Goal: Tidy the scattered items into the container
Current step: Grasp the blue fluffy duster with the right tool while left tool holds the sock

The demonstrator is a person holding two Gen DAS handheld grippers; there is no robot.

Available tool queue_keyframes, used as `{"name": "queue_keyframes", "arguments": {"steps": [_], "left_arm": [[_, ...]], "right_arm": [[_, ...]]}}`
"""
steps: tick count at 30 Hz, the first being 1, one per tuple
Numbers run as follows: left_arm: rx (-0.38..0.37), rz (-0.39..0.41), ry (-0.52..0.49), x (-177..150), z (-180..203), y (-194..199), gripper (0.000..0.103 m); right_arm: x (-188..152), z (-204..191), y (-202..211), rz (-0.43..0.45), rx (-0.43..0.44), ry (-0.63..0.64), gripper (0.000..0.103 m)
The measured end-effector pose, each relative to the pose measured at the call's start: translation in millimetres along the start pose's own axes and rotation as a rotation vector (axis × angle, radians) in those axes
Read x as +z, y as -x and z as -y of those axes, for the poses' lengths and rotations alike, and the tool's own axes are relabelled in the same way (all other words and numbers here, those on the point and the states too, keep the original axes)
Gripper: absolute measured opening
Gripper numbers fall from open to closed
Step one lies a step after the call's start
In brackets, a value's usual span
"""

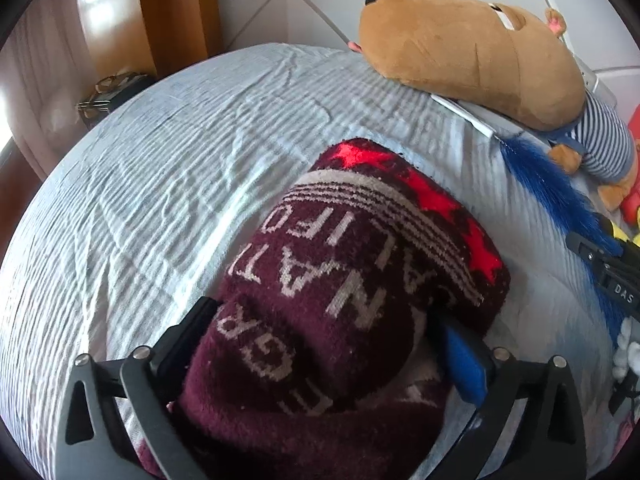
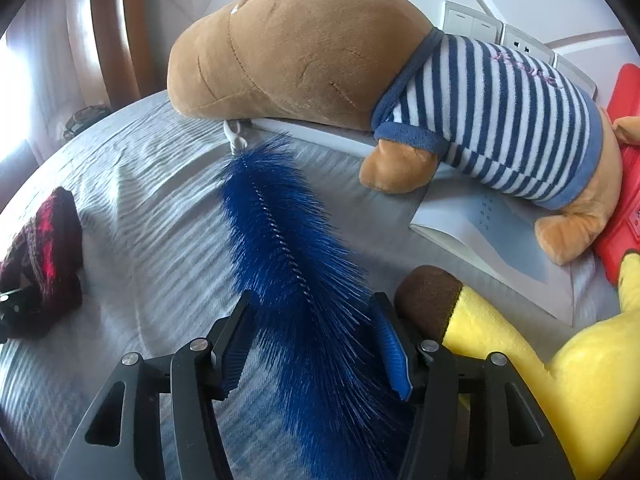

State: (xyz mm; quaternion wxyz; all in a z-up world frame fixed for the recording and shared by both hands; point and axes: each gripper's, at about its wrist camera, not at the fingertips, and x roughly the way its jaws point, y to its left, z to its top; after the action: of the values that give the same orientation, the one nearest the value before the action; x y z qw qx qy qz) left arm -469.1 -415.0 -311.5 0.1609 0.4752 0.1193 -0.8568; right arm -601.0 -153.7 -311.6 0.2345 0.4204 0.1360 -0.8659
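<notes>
Crinkled striped bedsheet [image 1: 168, 168] | left gripper [image 1: 320, 344] clamps fuzzy maroon towel [image 1: 340, 280]

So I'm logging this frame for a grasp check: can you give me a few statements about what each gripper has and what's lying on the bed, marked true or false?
1. The left gripper is closed on the maroon towel. True.
2. The right gripper holds nothing. False: the blue bristle brush sits between its fingers.
3. The brown plush toy wears a blue and white striped shirt. True.
4. The brown plush toy lies inside a container. False: it lies on the bed sheet, partly on a white book; no container is visible.
5. A yellow plush toy lies beside the right gripper. True.
</notes>
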Motion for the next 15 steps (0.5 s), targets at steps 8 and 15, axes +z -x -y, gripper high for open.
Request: {"name": "queue_keyframes", "arguments": {"steps": [8, 15], "left_arm": [[-0.022, -0.021, -0.005, -14.3, 9.6, 28.9, 0.054], [-0.055, -0.005, -0.016, -19.5, 10.9, 77.3, 0.034]], "right_arm": [[-16.6, -29.1, 24.7, -0.088, 0.033, -0.025, 0.017], [-14.6, -42.2, 67.7, -0.076, 0.033, -0.033, 0.015]]}}
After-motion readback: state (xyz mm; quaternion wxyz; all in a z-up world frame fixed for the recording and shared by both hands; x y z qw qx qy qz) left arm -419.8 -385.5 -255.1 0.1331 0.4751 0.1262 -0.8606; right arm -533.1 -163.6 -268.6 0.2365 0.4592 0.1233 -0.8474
